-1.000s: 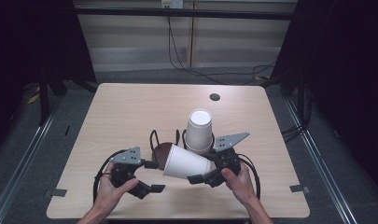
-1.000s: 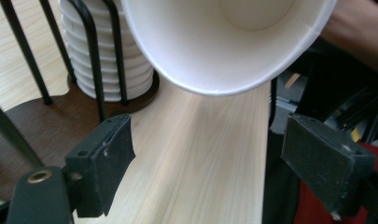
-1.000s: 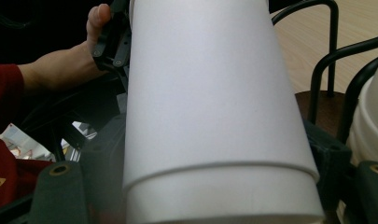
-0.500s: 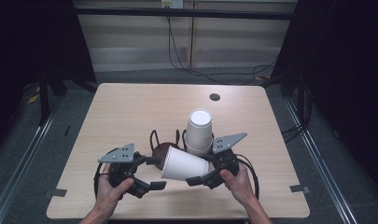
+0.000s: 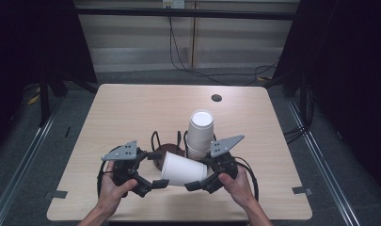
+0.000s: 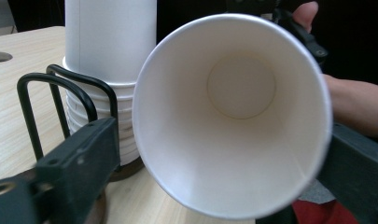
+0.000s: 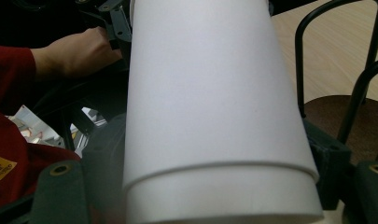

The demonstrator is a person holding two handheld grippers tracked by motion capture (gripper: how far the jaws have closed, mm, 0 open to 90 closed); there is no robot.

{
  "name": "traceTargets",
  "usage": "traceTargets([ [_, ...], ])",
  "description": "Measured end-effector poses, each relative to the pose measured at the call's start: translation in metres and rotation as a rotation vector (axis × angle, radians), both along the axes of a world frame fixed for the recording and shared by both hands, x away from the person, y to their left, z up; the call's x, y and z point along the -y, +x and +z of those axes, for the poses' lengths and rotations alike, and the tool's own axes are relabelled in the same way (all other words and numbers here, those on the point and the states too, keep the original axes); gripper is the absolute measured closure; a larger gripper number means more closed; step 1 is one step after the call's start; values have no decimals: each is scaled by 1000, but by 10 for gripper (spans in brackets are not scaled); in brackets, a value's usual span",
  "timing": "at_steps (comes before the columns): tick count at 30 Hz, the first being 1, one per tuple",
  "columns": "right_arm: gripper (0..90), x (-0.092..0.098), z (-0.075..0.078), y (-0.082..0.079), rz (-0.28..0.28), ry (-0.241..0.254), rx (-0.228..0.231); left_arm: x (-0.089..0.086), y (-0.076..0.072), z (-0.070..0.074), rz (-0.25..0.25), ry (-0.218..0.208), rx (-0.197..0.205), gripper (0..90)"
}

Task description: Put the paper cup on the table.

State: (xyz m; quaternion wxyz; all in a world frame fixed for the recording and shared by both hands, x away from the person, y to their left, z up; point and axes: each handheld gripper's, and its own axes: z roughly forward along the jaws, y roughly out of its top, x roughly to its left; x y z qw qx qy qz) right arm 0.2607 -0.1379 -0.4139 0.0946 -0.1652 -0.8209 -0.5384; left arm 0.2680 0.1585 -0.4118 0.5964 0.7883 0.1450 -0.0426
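A paper cup [image 5: 183,168] is held sideways, clamped in the right gripper [image 5: 197,183], near the tabletop's front edge; the left gripper [image 5: 155,181] is spread around its mouth, untouched; the stack [image 5: 200,134] remains racked.

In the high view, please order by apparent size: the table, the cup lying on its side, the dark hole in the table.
1. table, largest.
2. cup lying on its side, held in the right gripper.
3. dark hole, smallest.
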Motion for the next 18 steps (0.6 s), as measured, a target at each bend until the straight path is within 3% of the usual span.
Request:
traceTargets([
  [8,242,-3,0,0,14,4,-3,9,1,-2,-23,-12,-19,0],
  [12,242,-3,0,-1,19,4,-6,12,-2,-2,-20,-16,-5,8],
  [18,242,-5,-1,-1,29,0,-1,16,-3,-4,-62,-9,-7,68],
])
